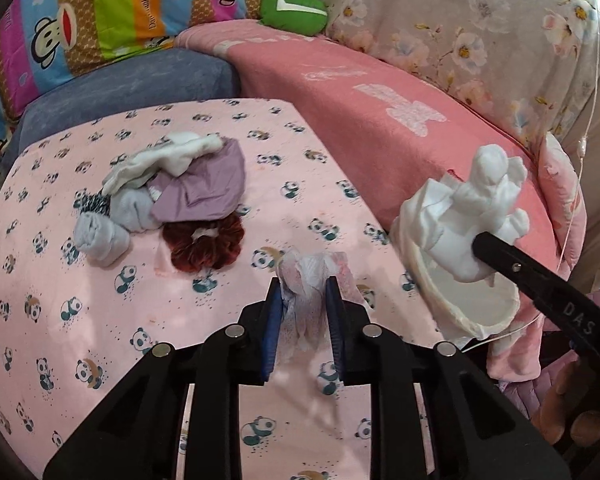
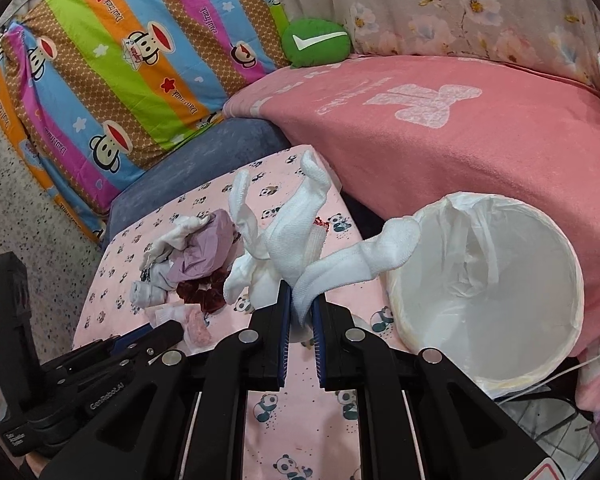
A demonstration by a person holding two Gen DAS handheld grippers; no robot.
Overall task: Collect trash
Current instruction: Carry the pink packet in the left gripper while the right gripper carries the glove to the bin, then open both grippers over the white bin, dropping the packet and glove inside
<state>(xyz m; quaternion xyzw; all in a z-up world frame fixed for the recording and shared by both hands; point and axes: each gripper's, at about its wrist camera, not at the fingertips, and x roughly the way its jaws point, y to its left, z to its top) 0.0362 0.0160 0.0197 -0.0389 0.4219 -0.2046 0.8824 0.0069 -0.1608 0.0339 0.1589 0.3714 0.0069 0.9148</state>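
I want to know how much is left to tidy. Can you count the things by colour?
White: 3 (socks in right gripper, sock on pile, bin)
Purple: 1 (cloth)
Dark red: 1 (scrunchie)
Grey: 1 (sock)
Pink-white: 1 (wrapper in left gripper)
Total: 7

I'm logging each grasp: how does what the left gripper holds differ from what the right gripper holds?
The left gripper pinches a small, thin, crumpled pink-and-white wrapper low over the panda sheet. The right gripper clamps a bulkier bundle of white socks, thick knit, its ends splaying upward, beside the white-lined bin. Both are soft and pinched between shut blue pads.
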